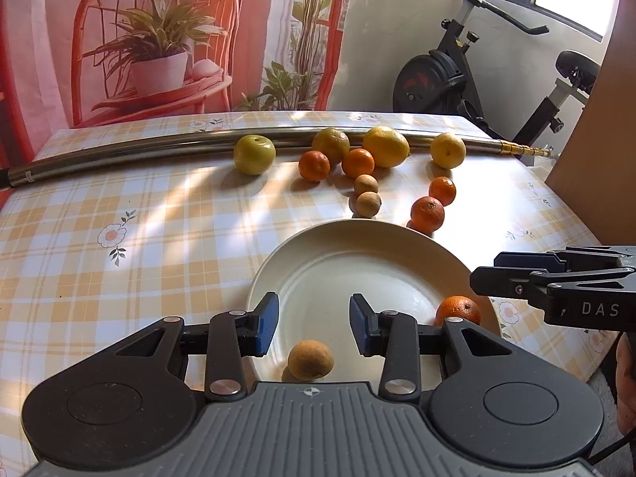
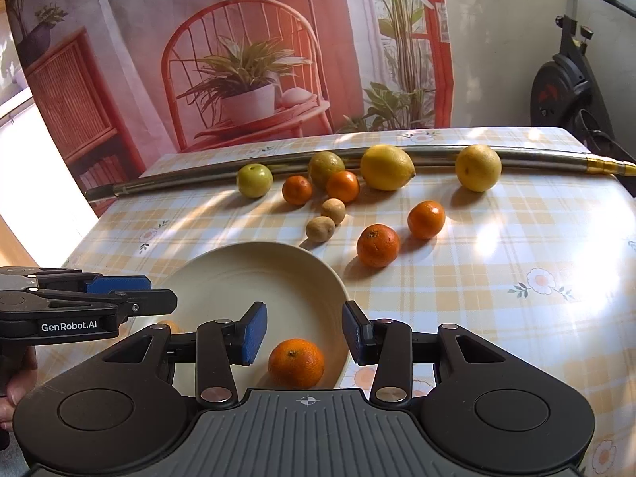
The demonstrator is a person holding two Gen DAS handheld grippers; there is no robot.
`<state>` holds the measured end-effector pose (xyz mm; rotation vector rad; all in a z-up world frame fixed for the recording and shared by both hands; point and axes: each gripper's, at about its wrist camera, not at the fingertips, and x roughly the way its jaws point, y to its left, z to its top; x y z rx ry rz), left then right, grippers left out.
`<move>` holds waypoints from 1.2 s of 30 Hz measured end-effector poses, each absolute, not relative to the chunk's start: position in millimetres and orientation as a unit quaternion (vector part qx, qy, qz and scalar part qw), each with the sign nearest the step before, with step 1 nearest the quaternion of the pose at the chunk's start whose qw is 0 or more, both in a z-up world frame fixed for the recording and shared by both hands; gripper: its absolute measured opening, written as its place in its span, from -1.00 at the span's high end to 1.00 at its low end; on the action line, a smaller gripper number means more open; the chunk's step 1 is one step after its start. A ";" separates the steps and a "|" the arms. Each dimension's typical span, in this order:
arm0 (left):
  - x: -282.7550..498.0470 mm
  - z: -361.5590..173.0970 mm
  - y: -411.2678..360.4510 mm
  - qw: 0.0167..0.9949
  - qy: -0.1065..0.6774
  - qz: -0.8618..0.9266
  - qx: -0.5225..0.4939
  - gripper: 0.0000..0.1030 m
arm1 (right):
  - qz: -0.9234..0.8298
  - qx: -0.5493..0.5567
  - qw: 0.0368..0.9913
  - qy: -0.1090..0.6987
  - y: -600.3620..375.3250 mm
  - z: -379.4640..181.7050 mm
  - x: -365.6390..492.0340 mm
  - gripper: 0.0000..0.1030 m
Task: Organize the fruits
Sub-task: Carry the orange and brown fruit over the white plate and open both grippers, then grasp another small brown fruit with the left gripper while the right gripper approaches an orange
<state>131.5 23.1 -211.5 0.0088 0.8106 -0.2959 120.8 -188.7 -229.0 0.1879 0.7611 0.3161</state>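
Both tongs released: left tongs [image 1: 314,328], right tongs [image 2: 304,332]. Risk: tangerine [image 2: 296,362] near plate [image 2: 254,274] rim, may roll off if nudged.

A long metal tube [image 1: 131,151] lies along the far edge of the table [image 1: 119,214], which carries a checked floral cloth. Behind hang a printed backdrop [image 2: 246,59] and an exercise bike [image 1: 457,75]

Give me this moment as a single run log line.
left claw: open | right claw: open | plate: tangerine, brown fruit | table: other fruit loose
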 end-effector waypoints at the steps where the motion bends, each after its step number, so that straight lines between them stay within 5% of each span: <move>1: 132.9 -208.6 22.5 0.910 0.390 -0.142 0.007 0.20 | 0.151 0.094 0.914 0.365 -193.1 -225.9 121.7 0.24; 36: 171.9 -156.1 47.8 0.933 0.337 -0.120 -0.025 0.20 | 0.056 0.114 0.940 0.317 -265.9 -205.3 163.7 0.24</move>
